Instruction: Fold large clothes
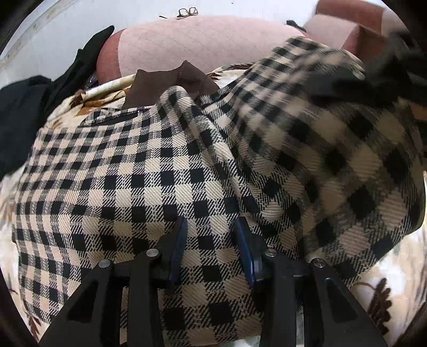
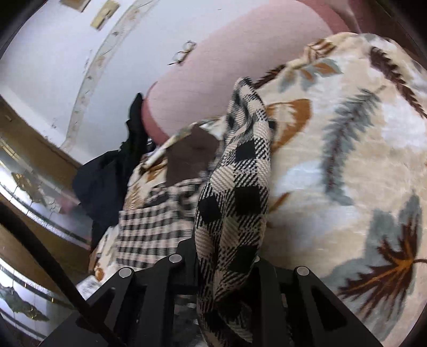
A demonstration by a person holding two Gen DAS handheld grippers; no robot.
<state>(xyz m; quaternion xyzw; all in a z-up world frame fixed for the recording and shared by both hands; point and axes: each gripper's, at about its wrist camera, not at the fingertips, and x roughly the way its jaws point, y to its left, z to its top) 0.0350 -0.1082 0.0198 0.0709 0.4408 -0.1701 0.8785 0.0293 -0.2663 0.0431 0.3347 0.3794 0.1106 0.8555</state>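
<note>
Currently right claw [image 2: 226,256] is clamped on a lifted fold of the checked garment [image 1: 165,186]; left claw [image 1: 210,235] sits on it, fingers apart, nothing gripped. Garment lies on leaf-print blanket [image 2: 347,160]; pink headboard [image 1: 200,40], white wall [image 2: 53,53] behind.

This is a bedroom in a home: a plush cream blanket printed with brown and grey leaves [image 2: 347,165] covers a bed with a padded pink quilted headboard [image 1: 200,45]. A pair of thin-rimmed spectacles [image 1: 188,12] rests on the headboard's top edge, against a white wall [image 2: 53,58]. Dark clothes [image 1: 24,112] lie heaped at the bed's far left corner.
</note>
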